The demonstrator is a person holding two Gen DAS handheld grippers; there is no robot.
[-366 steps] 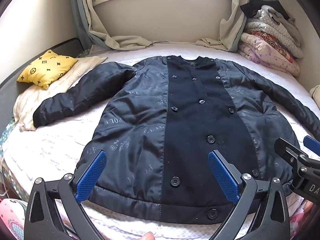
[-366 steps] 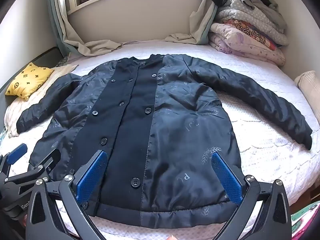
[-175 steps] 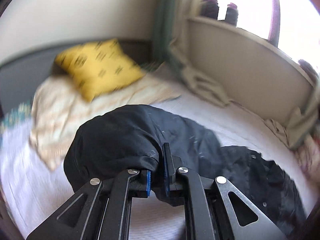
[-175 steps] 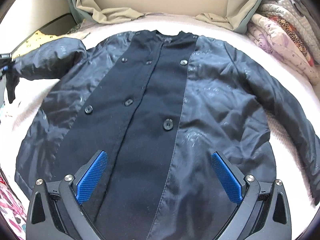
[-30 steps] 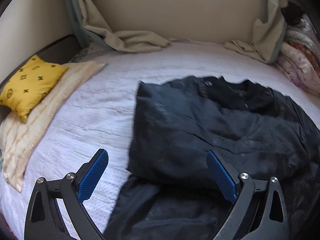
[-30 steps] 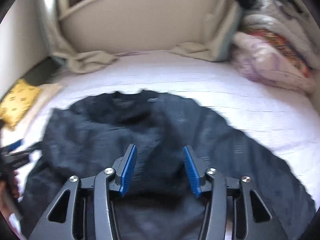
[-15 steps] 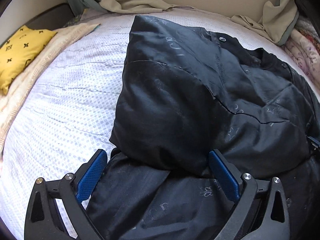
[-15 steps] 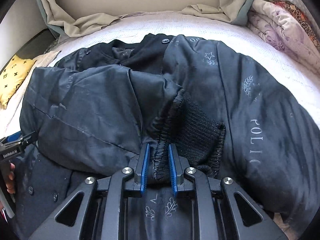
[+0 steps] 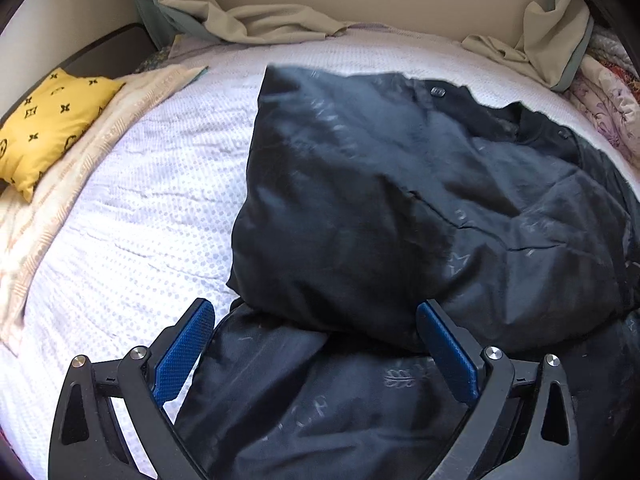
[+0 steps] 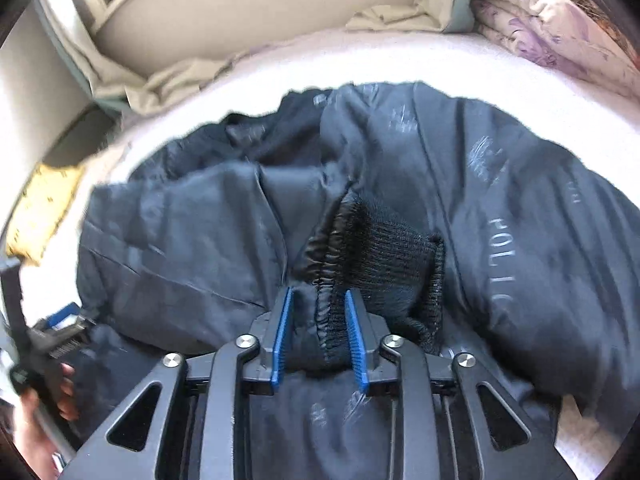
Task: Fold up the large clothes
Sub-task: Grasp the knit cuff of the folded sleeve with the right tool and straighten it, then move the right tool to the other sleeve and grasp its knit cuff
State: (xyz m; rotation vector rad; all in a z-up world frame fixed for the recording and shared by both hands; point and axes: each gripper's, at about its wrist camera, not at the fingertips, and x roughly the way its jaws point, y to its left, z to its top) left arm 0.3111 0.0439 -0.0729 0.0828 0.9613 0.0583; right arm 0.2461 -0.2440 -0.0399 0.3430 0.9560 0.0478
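While the left tool (image 9: 314, 346) gapes empty, the right tool (image 10: 318, 332) (clamped before) has just loosened — sleeve cuff (image 10: 360, 264) between its pads.

Daylit, bright, from window side at top; white bedspread (image 9: 132, 216) near blown out in both views. Dark jacket (image 9: 400, 208) underexposed, folds mostly lost, faint sheen on creases. Soft shadow under folded sleeve edge. Left wrist view fairly sharp, slight smear along jacket's far edge. Right wrist view motion-blurred: yellow pillow (image 10: 44, 204) smeared, printed lettering streaked; knitted cuff (image 10: 384, 256) sharpest. Strong fisheye bending at rims, black vignette in corners.
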